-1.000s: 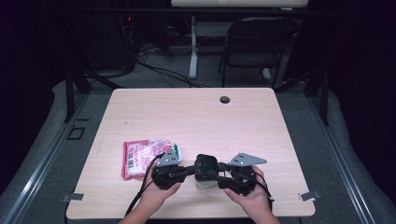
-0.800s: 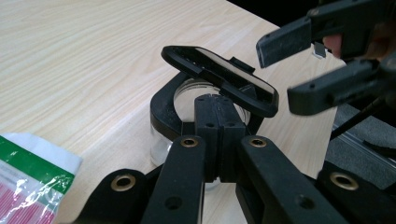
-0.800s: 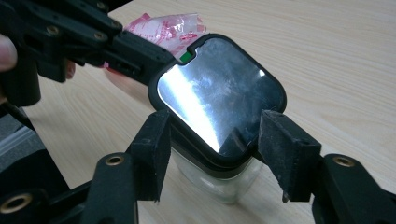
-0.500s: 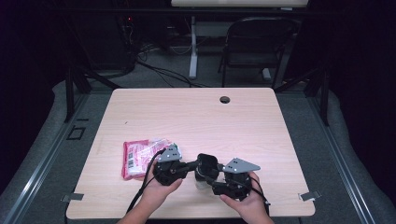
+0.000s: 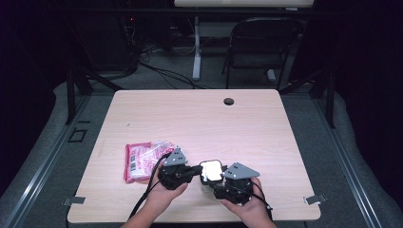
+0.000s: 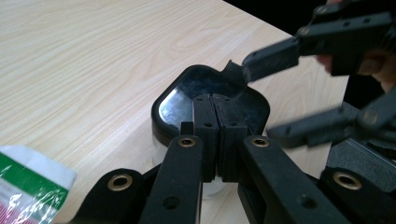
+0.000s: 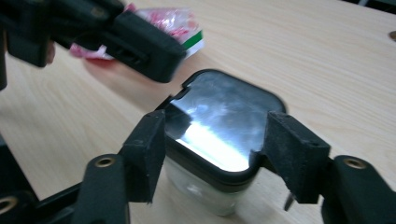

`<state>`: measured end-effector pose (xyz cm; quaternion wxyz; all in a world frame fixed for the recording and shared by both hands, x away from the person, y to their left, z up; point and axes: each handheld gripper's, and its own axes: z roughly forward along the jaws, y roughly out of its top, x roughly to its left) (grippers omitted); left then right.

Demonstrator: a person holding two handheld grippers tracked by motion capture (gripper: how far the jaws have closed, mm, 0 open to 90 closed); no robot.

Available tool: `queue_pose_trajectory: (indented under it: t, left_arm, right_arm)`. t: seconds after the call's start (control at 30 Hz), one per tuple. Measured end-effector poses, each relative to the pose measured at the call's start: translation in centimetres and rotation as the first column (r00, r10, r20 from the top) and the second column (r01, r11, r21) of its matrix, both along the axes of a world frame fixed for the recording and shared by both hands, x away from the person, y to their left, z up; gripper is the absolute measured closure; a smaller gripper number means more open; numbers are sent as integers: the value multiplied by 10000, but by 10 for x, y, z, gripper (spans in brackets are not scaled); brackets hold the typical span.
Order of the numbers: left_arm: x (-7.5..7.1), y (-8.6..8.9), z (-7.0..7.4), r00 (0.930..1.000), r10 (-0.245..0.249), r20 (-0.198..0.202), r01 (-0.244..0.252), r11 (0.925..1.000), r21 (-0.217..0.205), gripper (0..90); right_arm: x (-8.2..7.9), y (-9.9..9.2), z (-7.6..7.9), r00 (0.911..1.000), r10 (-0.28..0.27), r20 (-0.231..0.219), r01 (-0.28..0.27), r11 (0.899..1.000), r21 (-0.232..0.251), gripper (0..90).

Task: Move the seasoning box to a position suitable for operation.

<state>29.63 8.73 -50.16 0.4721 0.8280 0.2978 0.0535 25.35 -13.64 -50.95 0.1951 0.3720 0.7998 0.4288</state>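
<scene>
Left claw [image 5: 192, 172] is being kept with its jaws pressed together; nothing is being gripped between them, and in the left gripper view [image 6: 215, 135] the closed tips are being held just over the near rim of the container's black lid [image 6: 210, 100]. Right claw [image 5: 215, 184] is being held wide open, its jaws set either side of the clear container [image 7: 219, 154]; whether the pads [image 7: 148, 140] are actually being pressed against the lid is hard to tell, though they seem to be touching it. The container [image 5: 211, 173] is being kept upright near the front edge of the surface [image 5: 199, 118], about midway along it. A pink packet [image 5: 142, 159] is lying to its left, toward the front-left corner.
</scene>
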Motion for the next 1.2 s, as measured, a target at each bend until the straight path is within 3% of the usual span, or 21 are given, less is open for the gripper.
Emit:
queue_pose_trajectory:
  t: [0.07,0.1,0.13,0.2,0.4,0.43,0.47,0.57,0.63,0.73,0.77,1.2]
  left_arm:
    - [1,3,-2,10000,58,-62,-58,10000,-22,889]
    - [1,4,-3,9999,71,-98,-72,10000,-40,890]
    - [1,4,-3,9999,71,-98,-72,10000,-40,891]
    - [0,4,-4,9999,62,-90,-62,10000,19,894]
    - [-1,5,-8,9999,40,-147,-38,9999,145,899]
    - [-2,7,-11,9998,54,-190,-49,9997,247,899]
    - [-2,7,-13,9998,54,-199,-48,9996,276,899]
    - [-4,8,-17,9994,226,-276,-213,9987,468,900]
    - [-6,10,-22,9987,65,-510,-34,9981,609,900]
    - [-8,9,-26,9989,128,-453,-94,9972,747,900]
    - [-8,9,-26,9983,-45,-588,88,9973,729,900]
    - [-10,4,-30,9981,-188,-584,230,9972,715,900]
  right_arm:
    - [2,-7,3,9992,-406,24,405,9987,301,484]
    - [6,-13,4,9966,-827,23,824,9943,672,560]
    - [9,-15,4,9935,-1141,-46,1141,9898,847,579]
    - [14,-22,4,9891,-1445,-269,1462,9863,761,619]
    - [22,-28,-3,9822,-1659,-878,1733,9813,841,724]
    - [22,-30,-4,9813,-1620,-1040,1739,9777,1174,754]
    - [22,-31,-4,9806,-1620,-1105,1750,9772,1204,767]
    - [22,-33,-4,9794,-1649,-1168,1791,9760,1237,769]
    - [23,-33,-4,9784,-1670,-1214,1828,9741,1333,764]
    - [24,-33,-5,9770,-1784,-1170,1940,9710,1394,743]
    - [24,-33,-5,9766,-1820,-1150,1973,9703,1398,741]
    - [27,-39,-9,9766,-1710,-1304,1952,9593,2040,805]
